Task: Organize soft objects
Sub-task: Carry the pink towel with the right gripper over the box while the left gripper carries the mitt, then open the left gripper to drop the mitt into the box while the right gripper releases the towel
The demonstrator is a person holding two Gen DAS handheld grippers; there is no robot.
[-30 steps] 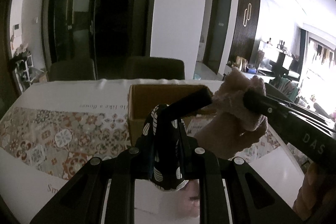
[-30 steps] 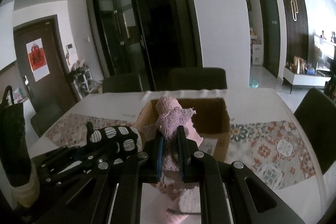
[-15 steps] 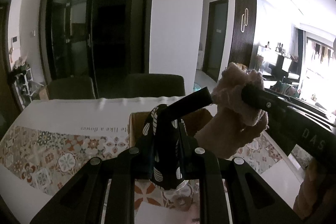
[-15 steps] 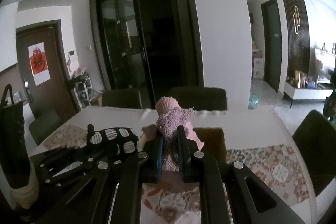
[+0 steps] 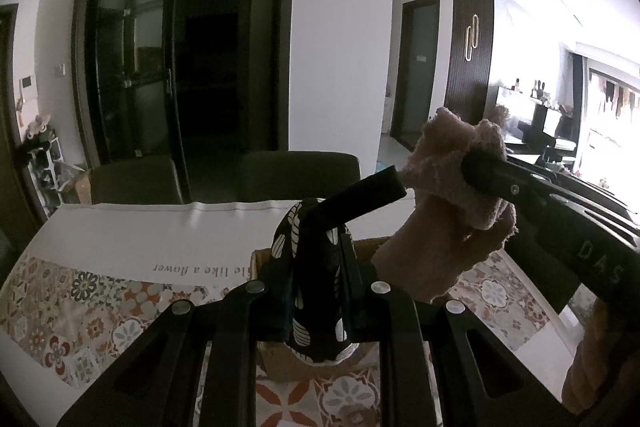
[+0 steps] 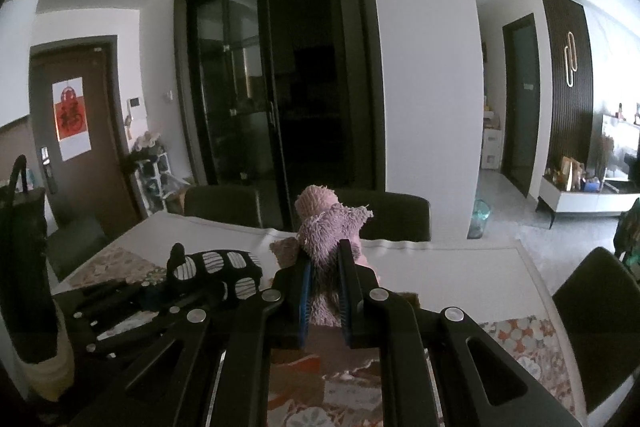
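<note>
Both grippers lifted since a second ago. Left gripper (image 5: 316,291) pinches patterned cloth (image 5: 308,267); right gripper (image 6: 325,291) pinches pink towel (image 6: 326,227). Box (image 5: 368,247) at 6 o'clock; drop likely next.

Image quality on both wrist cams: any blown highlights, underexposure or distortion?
Left wrist: windows at right blown out, black leaf-print cloth in the left hand-held gripper dark. Right wrist: evenly dim, pink fuzzy cloth readable. Both: strong fisheye bending, black corner vignette.

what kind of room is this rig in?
Likely a home dining area open to a living room: a table with a patterned tile-print cloth, dark dining chairs behind it, a TV console down the hall, and an entry door with a red poster.
</note>
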